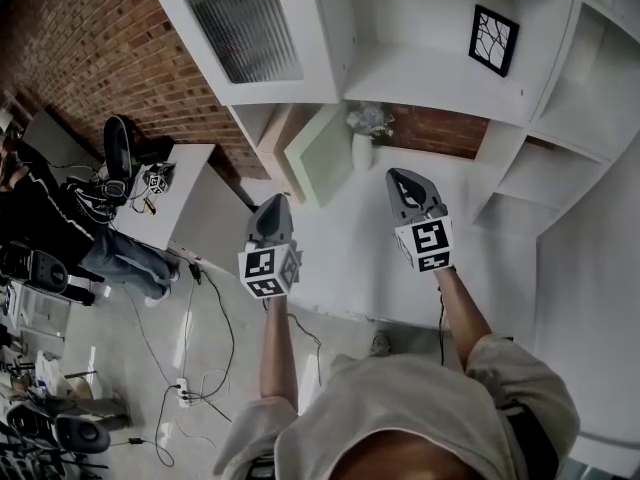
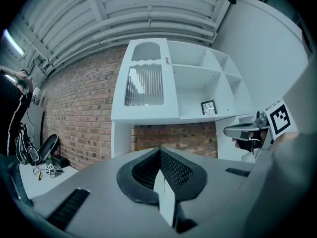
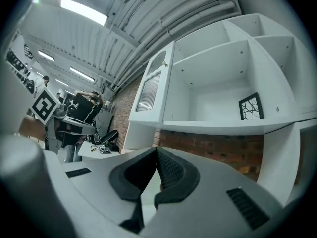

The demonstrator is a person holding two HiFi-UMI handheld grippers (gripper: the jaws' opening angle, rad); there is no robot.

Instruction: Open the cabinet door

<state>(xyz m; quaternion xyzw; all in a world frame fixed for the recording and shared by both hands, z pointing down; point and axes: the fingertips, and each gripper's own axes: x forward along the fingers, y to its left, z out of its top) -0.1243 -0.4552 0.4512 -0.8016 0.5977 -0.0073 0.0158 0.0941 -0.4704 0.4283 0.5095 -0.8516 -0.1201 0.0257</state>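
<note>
White cabinet door (image 1: 262,33) has ribbed glass; left claw (image 1: 274,204) and right claw (image 1: 398,177) pinched together, empty.

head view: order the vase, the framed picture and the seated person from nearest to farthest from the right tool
1. vase: just beyond the right tool, slightly to its left.
2. framed picture: higher up, off to the right.
3. seated person: far out at the left edge of the view.
</note>
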